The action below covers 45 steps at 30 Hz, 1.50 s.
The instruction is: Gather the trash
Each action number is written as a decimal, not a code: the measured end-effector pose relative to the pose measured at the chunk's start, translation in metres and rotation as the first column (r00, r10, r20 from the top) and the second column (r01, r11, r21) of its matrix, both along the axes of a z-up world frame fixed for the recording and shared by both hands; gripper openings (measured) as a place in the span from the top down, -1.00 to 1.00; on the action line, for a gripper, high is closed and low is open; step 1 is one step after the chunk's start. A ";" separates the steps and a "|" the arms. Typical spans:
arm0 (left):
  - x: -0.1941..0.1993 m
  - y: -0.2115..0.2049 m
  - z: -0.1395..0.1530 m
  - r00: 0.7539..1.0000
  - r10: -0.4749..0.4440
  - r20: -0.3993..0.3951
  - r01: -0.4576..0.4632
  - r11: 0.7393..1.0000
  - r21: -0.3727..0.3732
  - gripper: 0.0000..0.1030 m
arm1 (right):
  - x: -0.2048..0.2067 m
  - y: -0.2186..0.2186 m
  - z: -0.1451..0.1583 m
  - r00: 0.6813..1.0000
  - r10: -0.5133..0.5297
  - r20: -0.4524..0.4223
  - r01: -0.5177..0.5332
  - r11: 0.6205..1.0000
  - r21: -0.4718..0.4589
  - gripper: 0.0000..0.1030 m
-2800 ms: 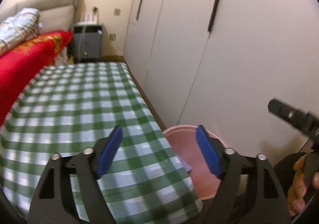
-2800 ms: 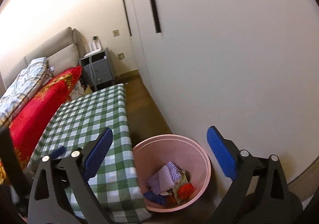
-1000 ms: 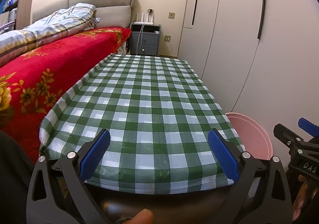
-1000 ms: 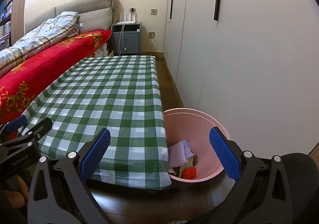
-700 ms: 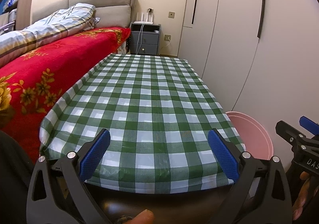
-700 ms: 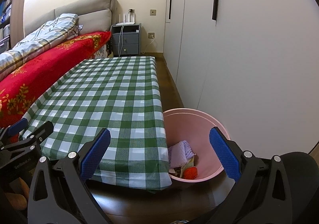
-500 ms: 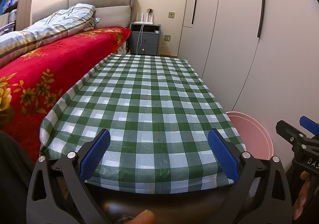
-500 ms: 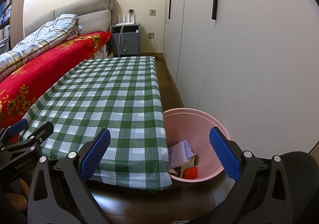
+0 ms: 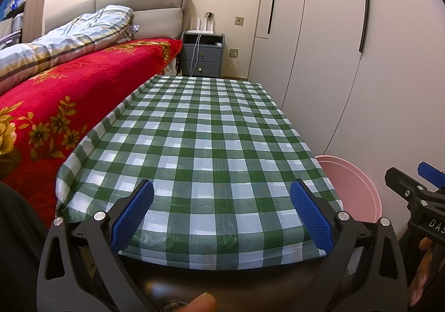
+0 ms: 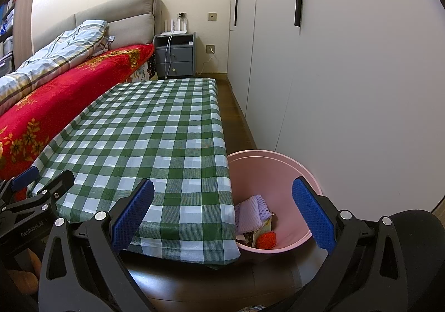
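The pink bin (image 10: 278, 170) stands on the floor against the table's (image 10: 155, 128) near right corner, beside the wardrobe (image 10: 347, 75), holding purple foam (image 10: 250, 212) and wrappers. Left gripper (image 9: 221, 214) and right gripper (image 10: 222, 214) hover at the table's near edge, fingers spread, empty.

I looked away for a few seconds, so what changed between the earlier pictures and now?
Both hand-held grippers, left and right, pulled back from over the pink bin and levelled out to face the checked table. Nothing was grasped or released. Both stay open and empty; the trash lies in the bin as before.
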<state>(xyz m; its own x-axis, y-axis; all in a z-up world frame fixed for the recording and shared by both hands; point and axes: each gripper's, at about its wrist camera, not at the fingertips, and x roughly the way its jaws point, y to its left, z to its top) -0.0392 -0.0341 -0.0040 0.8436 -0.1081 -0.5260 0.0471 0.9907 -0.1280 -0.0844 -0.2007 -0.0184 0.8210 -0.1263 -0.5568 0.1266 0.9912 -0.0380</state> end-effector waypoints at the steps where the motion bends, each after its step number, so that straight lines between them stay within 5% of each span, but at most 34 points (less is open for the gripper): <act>1: 0.000 0.000 0.000 1.000 0.000 0.000 0.000 1.000 0.000 -0.85 | 0.000 0.000 0.000 1.000 0.000 0.000 0.000 1.000 0.000 -0.90; 45: -0.002 -0.008 0.006 1.000 0.000 0.030 -0.001 0.999 0.052 -0.85 | 0.000 -0.002 0.000 1.000 -0.001 -0.001 0.001 1.000 0.004 -0.90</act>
<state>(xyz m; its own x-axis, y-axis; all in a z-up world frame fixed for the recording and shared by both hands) -0.0417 -0.0422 0.0015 0.8589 -0.0809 -0.5058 0.0497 0.9960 -0.0749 -0.0841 -0.2024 -0.0180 0.8204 -0.1252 -0.5578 0.1277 0.9912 -0.0346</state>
